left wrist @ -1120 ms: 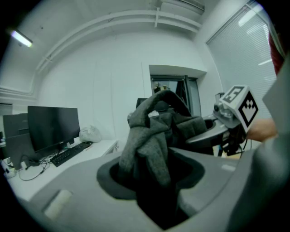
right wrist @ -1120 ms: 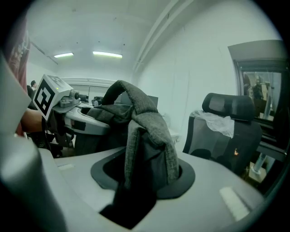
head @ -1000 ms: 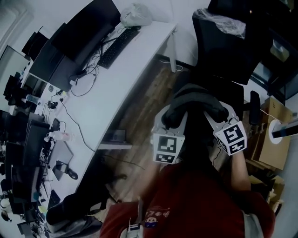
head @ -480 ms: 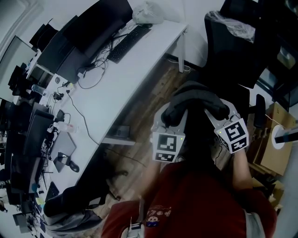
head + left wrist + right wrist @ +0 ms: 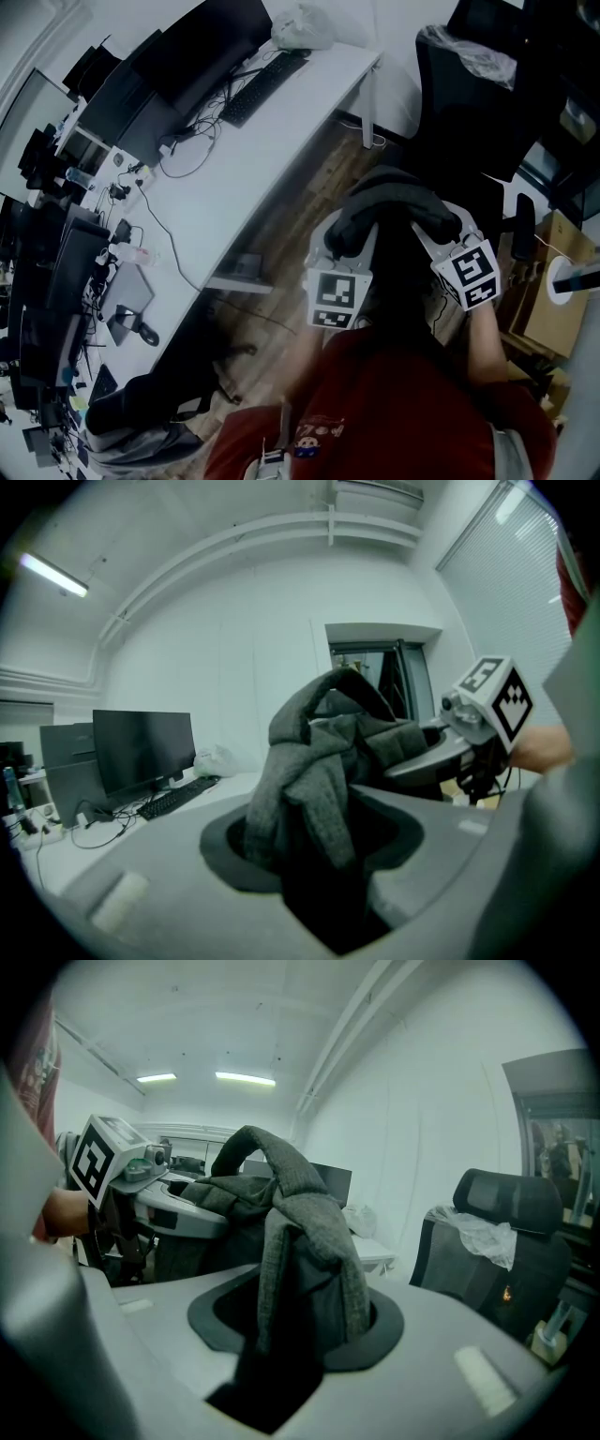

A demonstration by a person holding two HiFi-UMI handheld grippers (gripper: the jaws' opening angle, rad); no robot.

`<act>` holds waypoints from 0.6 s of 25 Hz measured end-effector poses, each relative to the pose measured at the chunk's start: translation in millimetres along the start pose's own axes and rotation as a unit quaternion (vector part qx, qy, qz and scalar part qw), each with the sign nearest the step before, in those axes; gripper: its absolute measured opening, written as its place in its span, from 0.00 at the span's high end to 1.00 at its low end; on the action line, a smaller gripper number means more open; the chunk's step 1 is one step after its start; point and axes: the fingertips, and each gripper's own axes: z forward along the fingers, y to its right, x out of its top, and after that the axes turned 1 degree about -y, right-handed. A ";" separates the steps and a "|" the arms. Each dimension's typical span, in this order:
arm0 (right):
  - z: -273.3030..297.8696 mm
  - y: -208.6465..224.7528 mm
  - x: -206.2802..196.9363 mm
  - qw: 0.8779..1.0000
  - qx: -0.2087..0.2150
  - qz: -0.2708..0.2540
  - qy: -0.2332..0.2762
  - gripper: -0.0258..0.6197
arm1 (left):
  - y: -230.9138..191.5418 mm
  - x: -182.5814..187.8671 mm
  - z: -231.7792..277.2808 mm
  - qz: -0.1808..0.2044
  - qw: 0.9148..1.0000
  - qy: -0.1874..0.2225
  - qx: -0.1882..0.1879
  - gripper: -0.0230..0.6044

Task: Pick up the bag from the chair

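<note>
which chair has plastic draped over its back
The black chair at the head view's top right; crumpled plastic covers its headrest. The lower-left chair by the desk shows none.

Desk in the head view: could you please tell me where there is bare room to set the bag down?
The desk is bare along its near edge, between the keyboard and the long cable. Its left end, around the monitors and small devices, is crowded.

We're in a red top (image 5: 403,412), cartoon print (image 5: 314,436) at lower centre; our pale grey left gripper (image 5: 345,239) and right gripper (image 5: 433,223) each carry a white, black-marked cube (image 5: 337,298).
</note>
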 end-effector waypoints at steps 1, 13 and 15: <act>-0.3 -0.3 0.3 1.000 0.000 0.000 0.000 0.71 | 0.1 0.2 -0.4 0.000 1.000 0.000 0.000 0.66; 0.8 0.2 -2.9 1.000 0.003 0.007 -0.005 0.71 | 0.1 -1.1 1.5 0.000 1.000 -0.004 -0.002 0.65; 1.3 -1.5 -4.9 1.000 0.004 0.010 -0.008 0.71 | 0.1 -2.9 0.7 0.000 1.000 -0.007 -0.003 0.65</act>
